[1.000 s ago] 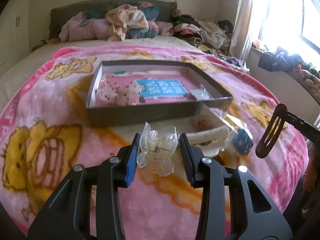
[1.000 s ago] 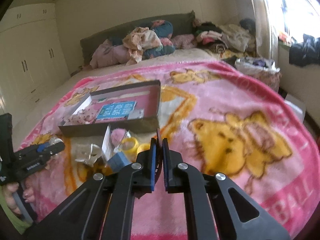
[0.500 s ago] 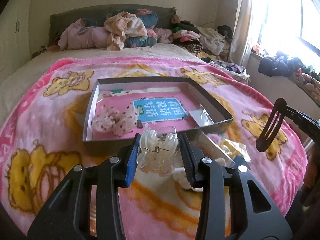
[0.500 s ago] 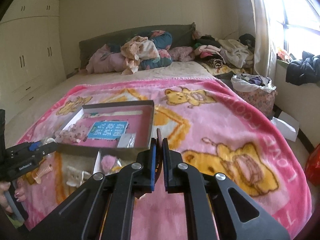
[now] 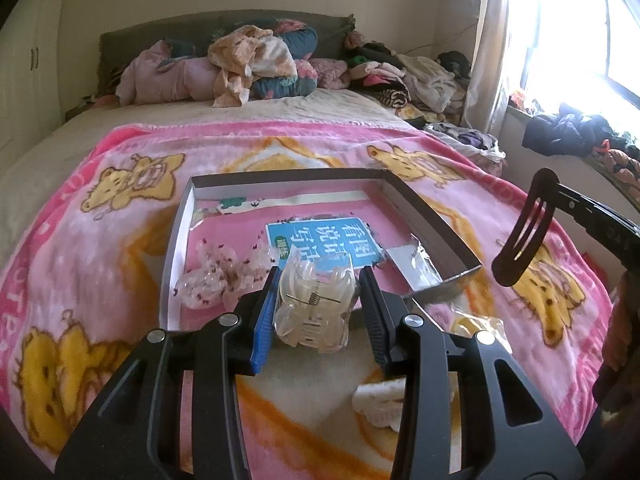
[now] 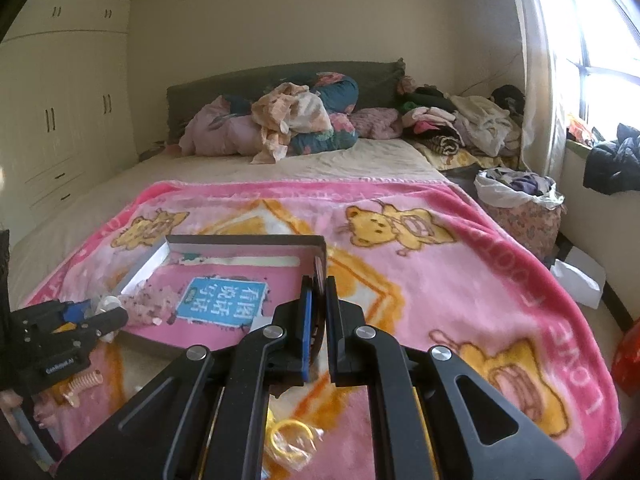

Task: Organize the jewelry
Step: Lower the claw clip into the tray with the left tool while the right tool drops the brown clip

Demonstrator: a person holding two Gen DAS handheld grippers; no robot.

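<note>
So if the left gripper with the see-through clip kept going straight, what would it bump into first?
Probably the shallow box on the blanket. The left gripper points down into it, toward the blue card on its pink floor. Depth is hard to judge, so it might meet the near wall first.

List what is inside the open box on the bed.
Inside the box: a blue card with white Chinese writing, crumpled clear wrap with dark specks, and a small clear packet. The near edge is hidden behind the tool and hair claw.
</note>
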